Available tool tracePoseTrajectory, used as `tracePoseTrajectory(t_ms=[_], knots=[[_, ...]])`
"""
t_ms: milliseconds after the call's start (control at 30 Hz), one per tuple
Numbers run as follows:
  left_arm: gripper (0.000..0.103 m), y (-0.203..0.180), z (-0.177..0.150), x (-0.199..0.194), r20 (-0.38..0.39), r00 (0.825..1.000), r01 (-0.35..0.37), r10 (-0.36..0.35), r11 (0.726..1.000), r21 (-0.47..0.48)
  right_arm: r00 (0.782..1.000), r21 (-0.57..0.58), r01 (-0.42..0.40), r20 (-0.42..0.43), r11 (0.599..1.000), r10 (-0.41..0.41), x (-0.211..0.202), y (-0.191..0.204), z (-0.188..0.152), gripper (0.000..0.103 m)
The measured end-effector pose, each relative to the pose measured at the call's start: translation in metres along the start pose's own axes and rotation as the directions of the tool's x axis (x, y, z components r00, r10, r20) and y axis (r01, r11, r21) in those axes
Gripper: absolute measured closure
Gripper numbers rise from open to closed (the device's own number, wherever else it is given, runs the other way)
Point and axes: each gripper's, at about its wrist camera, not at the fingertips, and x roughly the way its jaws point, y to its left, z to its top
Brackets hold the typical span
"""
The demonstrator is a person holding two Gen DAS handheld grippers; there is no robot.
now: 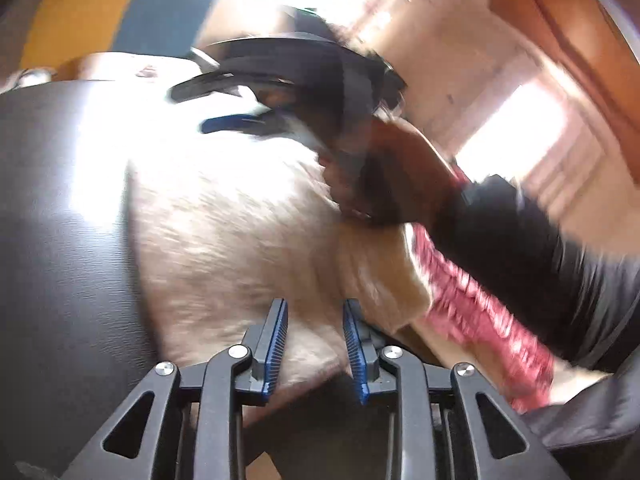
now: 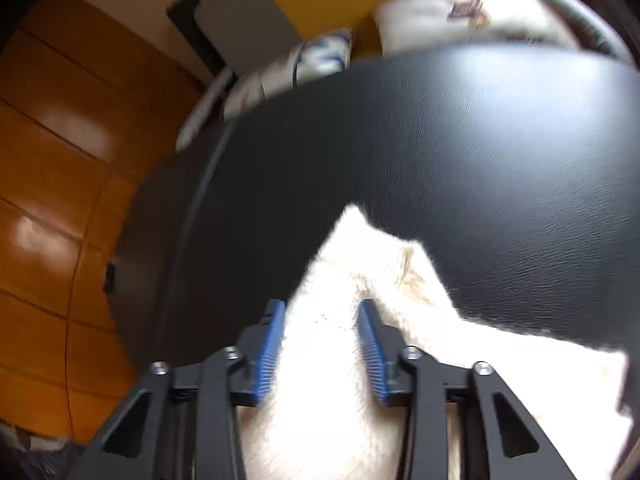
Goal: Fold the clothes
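Left wrist view: the left hand-held gripper [image 1: 315,312] stood released, its blue pads apart, with nothing clamped between them. A cream fleece garment [image 1: 240,240] lay spread on the black leather-textured worktop [image 1: 60,220], and its near edge reached down between and beneath the two pads. Beyond the garment, the right hand-held gripper [image 1: 224,108] appeared blurred, carried by a hand [image 1: 384,176] in a dark sleeve [image 1: 540,260]. A pink patterned fabric [image 1: 480,312] showed below that sleeve, beside the garment's right edge.

Right wrist view: the right hand-held gripper [image 2: 322,316] also stood released, pads apart. A folded corner of the cream fleece garment [image 2: 340,340] lay between the pads and ran forward past their tips onto the worktop [image 2: 480,160]. Whether the pads touched the fabric could not be told. White printed cushions [image 2: 460,20] lay beyond the far edge of the worktop. Wooden flooring [image 2: 60,160] showed to the left.
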Motion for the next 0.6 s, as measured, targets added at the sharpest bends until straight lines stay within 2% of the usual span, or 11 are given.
tracePoseTrajectory(t_ms=[67,133,200,267,333,433,600], knots=[[0.070,0.014,0.009,-0.021,0.070,0.997,0.020,-0.015,0.997,-0.075,0.996,0.003,-0.024,0.084,1.000,0.023,-0.029,0.004,-0.002,0.027],[0.066,0.028,0.018,-0.036,0.123,0.992,0.029,-0.014,0.992,-0.126,0.985,0.018,-0.082,0.155,0.996,0.078,-0.063,0.001,-0.009,0.021],[0.056,0.043,0.027,-0.047,0.158,0.987,0.029,-0.002,0.985,-0.170,0.976,0.061,-0.119,0.191,0.991,0.105,-0.088,-0.008,-0.031,0.008],[0.051,0.063,0.038,-0.049,0.148,0.989,0.036,-0.002,0.973,-0.230,0.965,0.102,-0.157,0.228,0.982,0.131,-0.113,-0.018,-0.053,0.001],[0.049,0.083,0.046,-0.038,0.123,0.992,0.052,-0.016,0.954,-0.295,0.952,0.142,-0.196,0.266,0.970,0.154,-0.138,-0.028,-0.075,0.000],[0.046,0.101,0.054,-0.021,0.085,0.996,0.064,-0.037,0.937,-0.343,0.948,0.218,-0.223,0.274,0.950,0.159,-0.139,-0.051,-0.104,0.000],[0.039,0.105,0.056,0.025,-0.003,1.000,0.016,-0.018,0.941,-0.339,0.942,0.340,-0.265,0.290,0.902,0.167,-0.142,-0.088,-0.153,0.000]])
